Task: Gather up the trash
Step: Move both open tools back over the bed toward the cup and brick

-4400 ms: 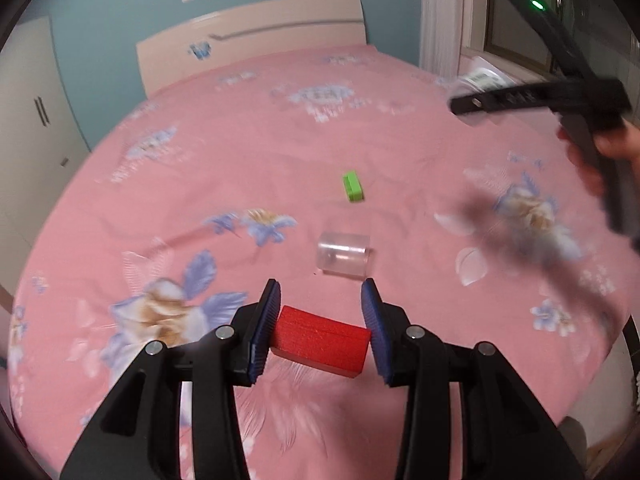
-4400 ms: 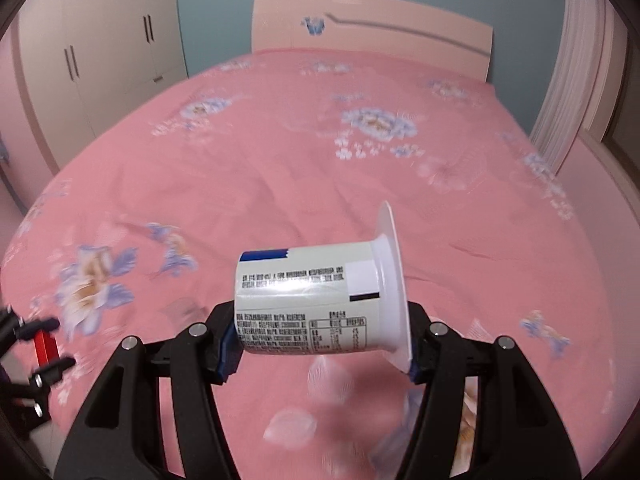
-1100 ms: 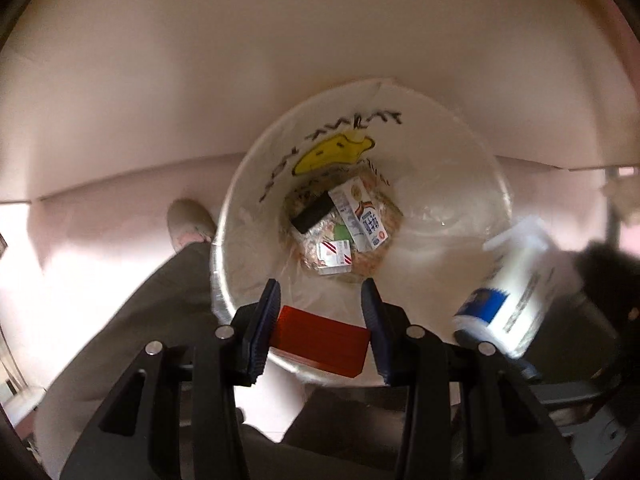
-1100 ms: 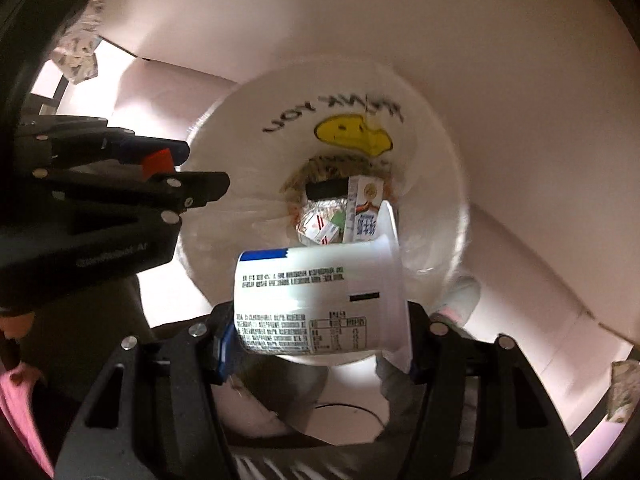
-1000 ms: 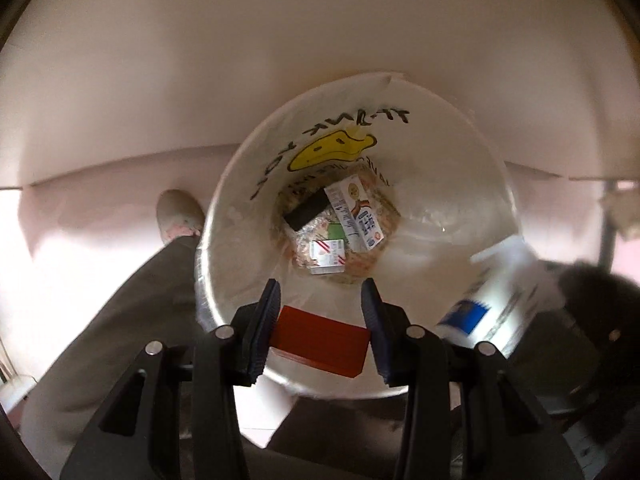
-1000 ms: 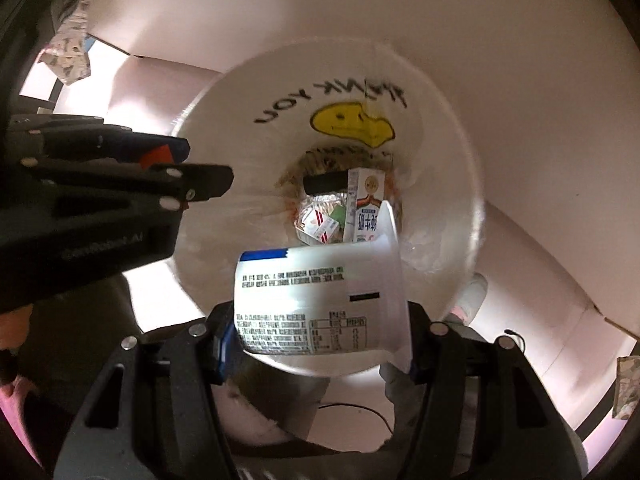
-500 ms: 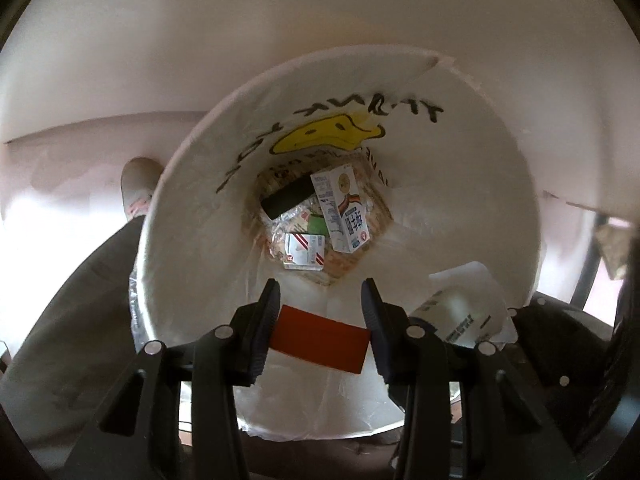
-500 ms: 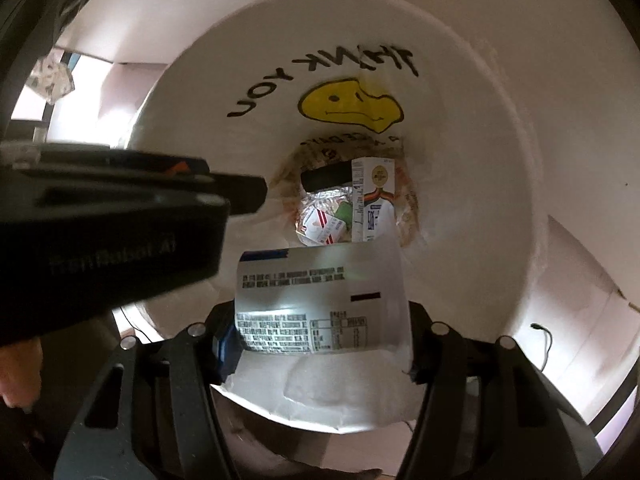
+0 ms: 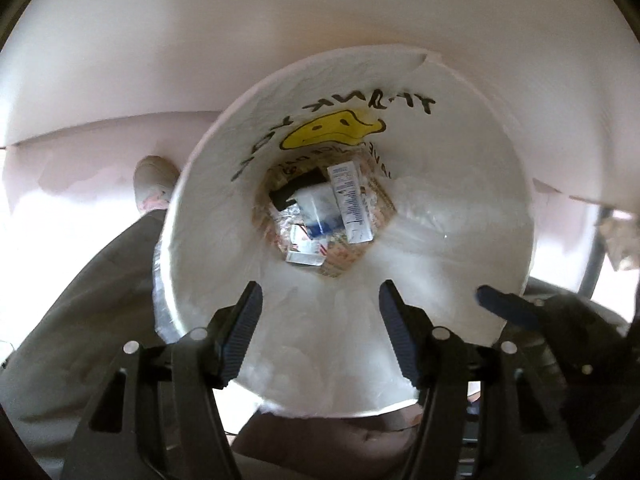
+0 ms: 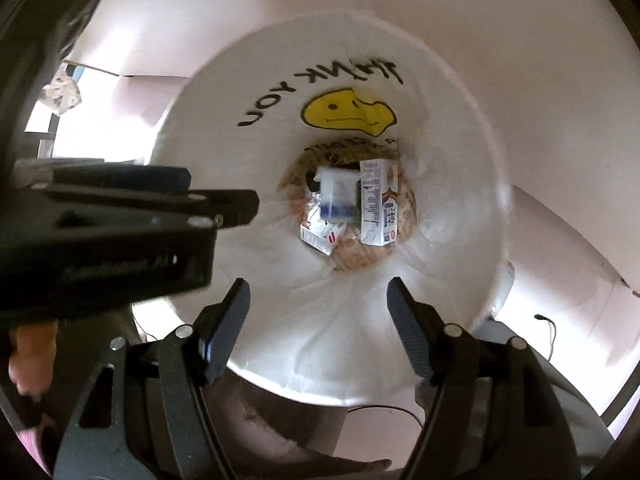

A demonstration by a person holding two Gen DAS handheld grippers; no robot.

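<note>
Two hand-held grippers point down into one white-lined trash bin (image 9: 460,184). Both have just been opening: the left gripper (image 9: 320,328) and the right gripper (image 10: 318,320) each stand spread, with nothing between the jaws. One yellow smiley face (image 10: 348,114) with "THANK YOU" is printed on the liner. At the bottom lie one yogurt cup (image 10: 336,196), blurred, one upright milk carton (image 10: 378,208), one small red-and-white box (image 10: 320,236) and one black item (image 9: 296,190).

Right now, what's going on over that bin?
Left gripper and right gripper just opened, both empty. White cup lies inside the bin among cartons. Nothing in the way.
</note>
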